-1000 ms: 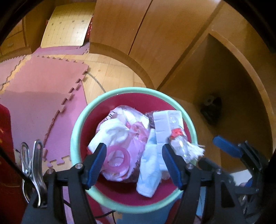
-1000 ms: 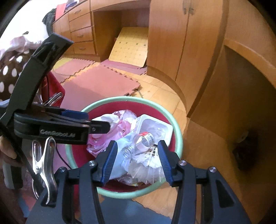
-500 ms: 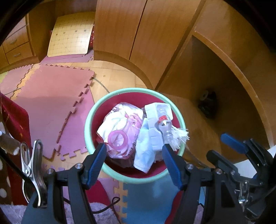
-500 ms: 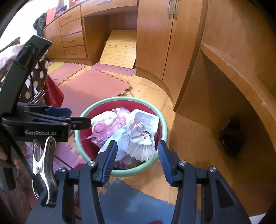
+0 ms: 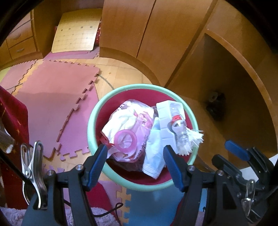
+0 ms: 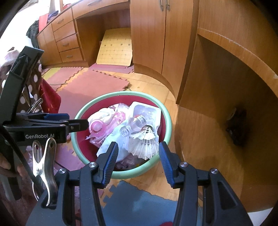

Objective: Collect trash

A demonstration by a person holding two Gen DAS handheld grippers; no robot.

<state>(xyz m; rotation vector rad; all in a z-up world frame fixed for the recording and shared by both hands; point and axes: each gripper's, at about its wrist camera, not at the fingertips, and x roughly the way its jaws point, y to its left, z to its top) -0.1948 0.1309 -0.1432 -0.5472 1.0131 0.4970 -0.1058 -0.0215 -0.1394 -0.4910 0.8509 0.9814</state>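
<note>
While both sets of jaws stand apart with nothing between them, the left gripper (image 5: 134, 167) hangs wide over the near side of the bin (image 5: 97, 111), and the right gripper (image 6: 137, 164) hangs a bit narrower above its near rim. Neither one touches the trash. The bin is round, red inside with a pale green rim, and it sits on the floor. Inside it lie a pink ring of tape (image 5: 125, 141), crumpled plastic bags (image 5: 121, 120), a white tray (image 6: 149, 111), a clear bottle (image 6: 137, 123) and a white shuttlecock (image 6: 145, 145).

Around the bin the wooden floor (image 6: 149, 87) has pink foam mats (image 5: 52, 97) and a blue mat (image 6: 132, 205). Brown wooden cupboards (image 6: 147, 34) and drawers (image 6: 66, 44) stand behind. A yellow checked board (image 6: 115, 48) leans under the bench (image 6: 97, 8).
</note>
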